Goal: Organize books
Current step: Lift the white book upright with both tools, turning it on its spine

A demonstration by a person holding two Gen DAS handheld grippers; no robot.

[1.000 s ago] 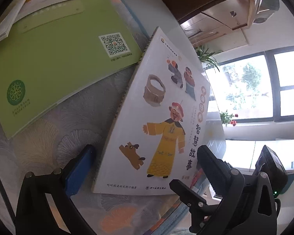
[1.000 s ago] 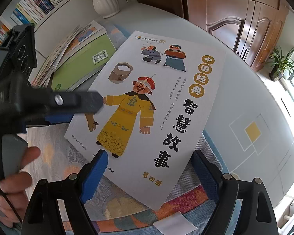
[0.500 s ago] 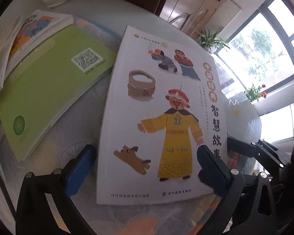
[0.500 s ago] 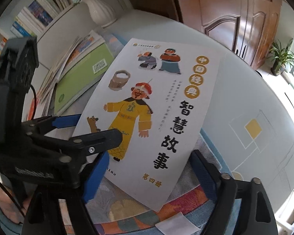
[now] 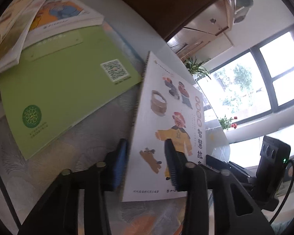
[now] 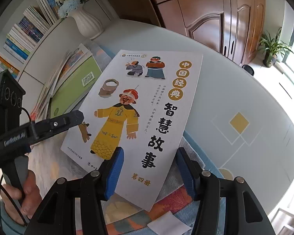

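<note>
The left gripper [image 5: 147, 166] has just been closing on the near left edge of the white picture book [image 6: 139, 105]; whether both pads press the cover is unclear through blur. The right gripper [image 6: 150, 173], also closing, stands part open astride the near right corner without contact. The book lies tilted on the table [image 6: 235, 90], beside the green book [image 5: 64, 90]. Risk: an edge-only pinch lets the thin book sag, slip out, or crease its cover if lifted.

My left gripper [image 5: 147, 168] and right gripper [image 6: 150, 174] both angle downward, their jaws just closing; my hand [image 6: 27, 193] clasps the left handle.
</note>
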